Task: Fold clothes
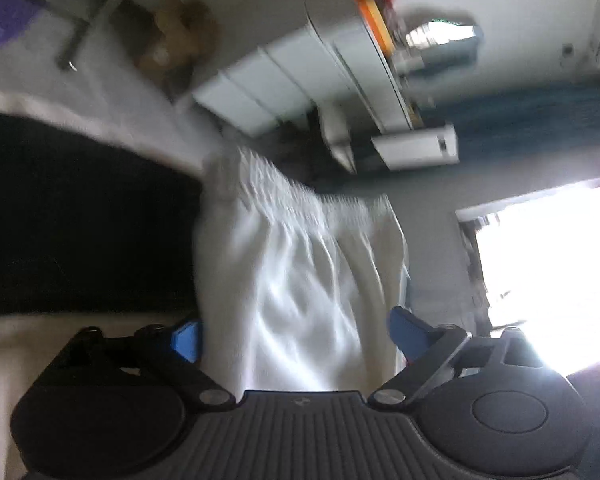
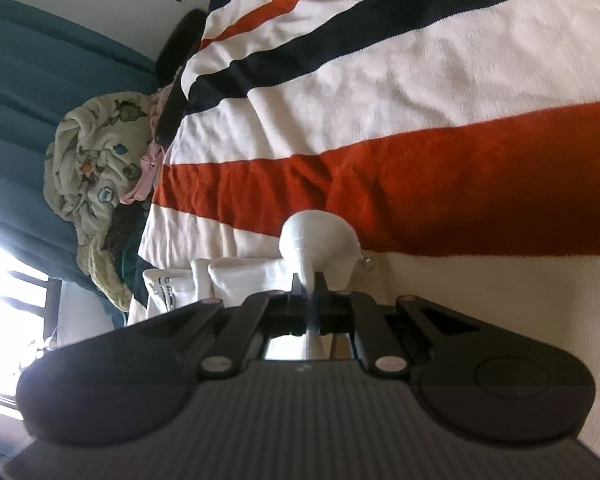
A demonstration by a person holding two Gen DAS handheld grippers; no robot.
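A white garment with a gathered elastic waistband [image 1: 300, 256] hangs in front of my left gripper [image 1: 296, 340]. Its blue-padded fingers [image 1: 408, 334] stand wide apart on either side of the cloth, so the gripper is open. The left wrist view is blurred. My right gripper [image 2: 309, 280] is shut on a bunched fold of the same white garment [image 2: 320, 236], held just above the striped bedspread [image 2: 420, 80]. More white cloth with a drawstring [image 2: 168, 280] trails to the left.
The bed carries a cream, navy and orange striped spread. A pile of clothes and a patterned blanket [image 2: 96, 168] lies at the bed's far end by teal curtains [image 2: 28, 80]. White cabinets [image 1: 300, 68] and a bright window [image 1: 548, 264] show in the left wrist view.
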